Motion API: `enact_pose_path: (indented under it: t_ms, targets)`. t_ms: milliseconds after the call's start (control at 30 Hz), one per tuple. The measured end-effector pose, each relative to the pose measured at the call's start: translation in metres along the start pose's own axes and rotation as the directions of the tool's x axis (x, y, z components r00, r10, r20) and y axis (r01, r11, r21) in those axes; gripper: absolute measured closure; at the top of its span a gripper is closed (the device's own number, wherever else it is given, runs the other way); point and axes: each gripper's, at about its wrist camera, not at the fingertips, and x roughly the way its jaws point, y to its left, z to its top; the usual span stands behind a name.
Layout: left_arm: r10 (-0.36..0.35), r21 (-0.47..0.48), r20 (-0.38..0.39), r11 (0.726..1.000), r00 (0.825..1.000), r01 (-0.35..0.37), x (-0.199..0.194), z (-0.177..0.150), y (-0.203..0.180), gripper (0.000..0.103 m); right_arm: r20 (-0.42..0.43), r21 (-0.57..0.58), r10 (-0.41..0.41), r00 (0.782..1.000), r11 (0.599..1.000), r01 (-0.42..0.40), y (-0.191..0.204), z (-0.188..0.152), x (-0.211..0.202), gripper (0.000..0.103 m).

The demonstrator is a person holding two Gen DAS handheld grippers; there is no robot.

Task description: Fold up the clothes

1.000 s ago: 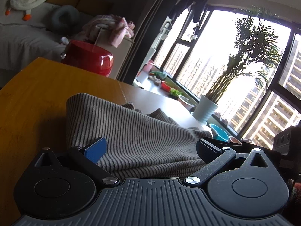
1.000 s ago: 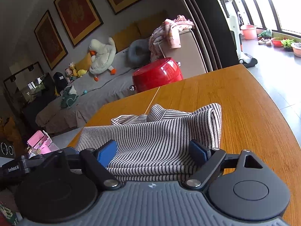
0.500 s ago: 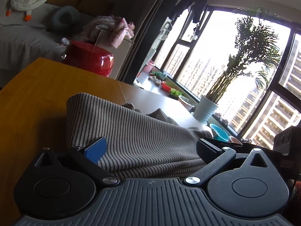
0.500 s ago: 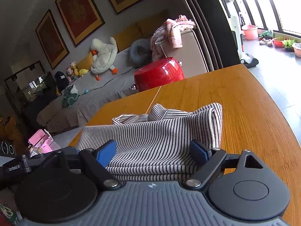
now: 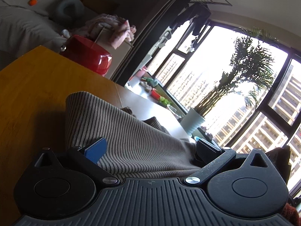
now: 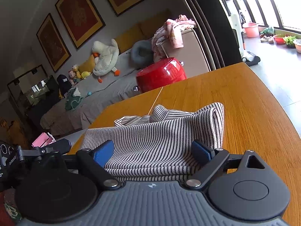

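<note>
A black-and-white striped garment [image 6: 160, 131] lies folded in layers on the wooden table [image 6: 244, 103]. It also shows in the left wrist view [image 5: 128, 131]. My right gripper [image 6: 152, 151] is open, its blue pads spread wide at the garment's near edge, with cloth lying between them. My left gripper [image 5: 150, 147] is open too, its fingers either side of the garment's near edge from the opposite side. The left gripper's body [image 6: 37, 150] shows at the left of the right wrist view.
A red pot [image 6: 161, 75] sits beyond the table's far edge. A sofa [image 6: 112, 82] with plush toys and a pile of pink clothes [image 6: 171, 32] stands behind. A potted palm [image 5: 195, 122] stands by the window. The table edge runs close on the right [image 6: 278, 113].
Both grippers have stayed open over the garment. The views have shifted very slightly; the garment has not moved.
</note>
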Motion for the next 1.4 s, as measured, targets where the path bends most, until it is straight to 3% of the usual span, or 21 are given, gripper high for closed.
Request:
enact_pose_path:
  t_ms: [867, 1400]
  targets:
    - [0.018, 0.021, -0.012, 1.0, 1.0, -0.018, 0.002, -0.002, -0.006, 0.0, 0.006, 0.05, 0.059, 0.998, 0.997, -0.059, -0.01, 0.002, -0.001, 0.007]
    - [0.028, 0.035, -0.028, 0.999, 0.999, -0.027, -0.011, -0.009, -0.014, 0.0, -0.006, 0.016, 0.033, 0.999, 0.999, -0.033, 0.005, -0.009, -0.019, 0.006]
